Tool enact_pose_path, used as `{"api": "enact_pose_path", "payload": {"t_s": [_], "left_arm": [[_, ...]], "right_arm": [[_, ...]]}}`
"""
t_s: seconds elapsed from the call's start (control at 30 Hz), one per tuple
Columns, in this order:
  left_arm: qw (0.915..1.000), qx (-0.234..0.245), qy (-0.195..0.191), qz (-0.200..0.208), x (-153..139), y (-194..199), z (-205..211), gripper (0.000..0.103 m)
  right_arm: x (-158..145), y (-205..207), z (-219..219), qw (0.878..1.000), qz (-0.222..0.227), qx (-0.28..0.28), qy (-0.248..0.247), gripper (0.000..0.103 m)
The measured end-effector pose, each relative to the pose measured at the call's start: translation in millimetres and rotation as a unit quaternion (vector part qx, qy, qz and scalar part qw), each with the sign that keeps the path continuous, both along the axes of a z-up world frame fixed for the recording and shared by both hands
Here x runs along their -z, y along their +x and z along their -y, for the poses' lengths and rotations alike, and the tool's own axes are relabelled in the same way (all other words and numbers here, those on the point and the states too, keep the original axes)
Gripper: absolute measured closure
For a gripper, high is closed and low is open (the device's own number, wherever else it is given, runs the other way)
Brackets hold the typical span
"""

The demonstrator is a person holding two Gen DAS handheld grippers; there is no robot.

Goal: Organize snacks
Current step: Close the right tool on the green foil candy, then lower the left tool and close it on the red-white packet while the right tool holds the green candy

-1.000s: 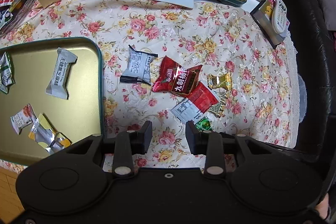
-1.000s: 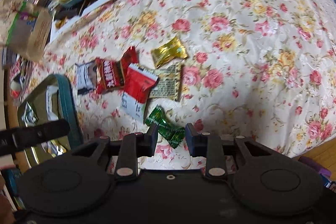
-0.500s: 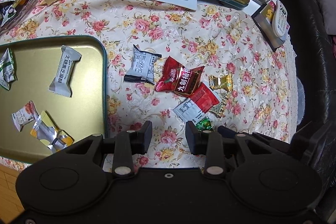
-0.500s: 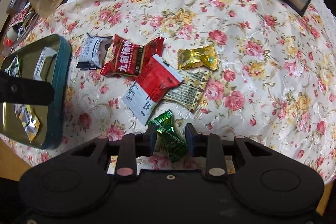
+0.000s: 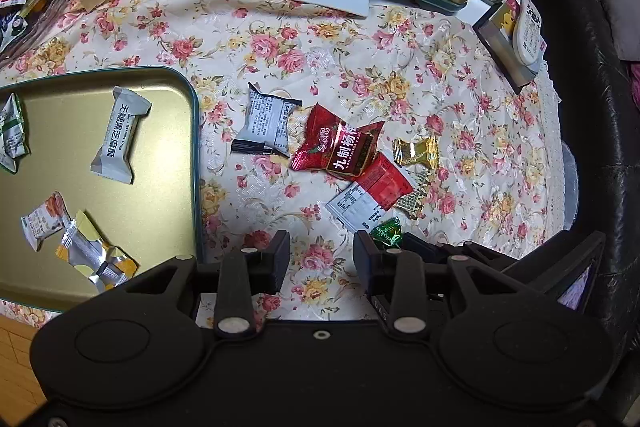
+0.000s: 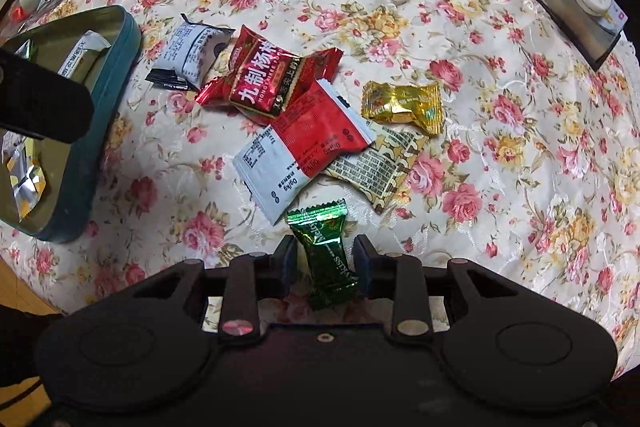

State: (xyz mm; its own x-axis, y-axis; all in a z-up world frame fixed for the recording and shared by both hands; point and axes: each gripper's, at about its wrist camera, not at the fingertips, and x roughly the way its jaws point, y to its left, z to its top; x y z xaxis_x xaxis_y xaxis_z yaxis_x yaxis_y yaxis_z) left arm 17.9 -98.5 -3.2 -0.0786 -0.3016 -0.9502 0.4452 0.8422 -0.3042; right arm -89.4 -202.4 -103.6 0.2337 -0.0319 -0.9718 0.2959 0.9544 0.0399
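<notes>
Gold tin tray sat left on floral cloth. Left gripper hung open, empty. Right gripper straddled green candy, jaws opening, pads apparently clear. Light, crinkly, slippery foil; best pinched across the hard middle, not the twisted ends.

On the surface, a tin holding several snacks lies left of a cluster of loose packets, with one candy nearest, between the right claw's jaws.
</notes>
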Motion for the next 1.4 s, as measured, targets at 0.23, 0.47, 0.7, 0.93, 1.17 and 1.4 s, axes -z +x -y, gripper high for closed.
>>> {"api": "enact_pose_path", "payload": {"t_s": [0.23, 0.47, 0.7, 0.93, 1.17, 1.4], "left_arm": [[1.0, -0.005, 0.001, -0.001, 1, 2, -1, 0.059], [1.0, 0.001, 0.01, 0.0, 6, 0, 3, 0.059], [0.9998, 0.005, 0.019, 0.004, 10, -3, 9, 0.059], [0.9993, 0.016, 0.031, 0.012, 17, -7, 20, 0.059], [0.998, 0.04, 0.043, 0.025, 23, -19, 37, 0.059], [0.9956, 0.07, 0.042, 0.047, 24, -30, 52, 0.059]], "right_arm": [[0, 2, -4, 1.0, 0.007, -0.011, -0.003, 0.067], [-3, -1, 1, 1.0, 0.005, -0.003, 0.0, 0.084], [-7, -5, 20, 0.999, -0.009, 0.045, 0.028, 0.084], [-24, -14, 55, 0.987, -0.017, 0.137, 0.083, 0.084], [-54, -28, 89, 0.972, 0.016, 0.215, 0.096, 0.084], [-84, -41, 118, 0.952, 0.066, 0.274, 0.12, 0.084]]}}
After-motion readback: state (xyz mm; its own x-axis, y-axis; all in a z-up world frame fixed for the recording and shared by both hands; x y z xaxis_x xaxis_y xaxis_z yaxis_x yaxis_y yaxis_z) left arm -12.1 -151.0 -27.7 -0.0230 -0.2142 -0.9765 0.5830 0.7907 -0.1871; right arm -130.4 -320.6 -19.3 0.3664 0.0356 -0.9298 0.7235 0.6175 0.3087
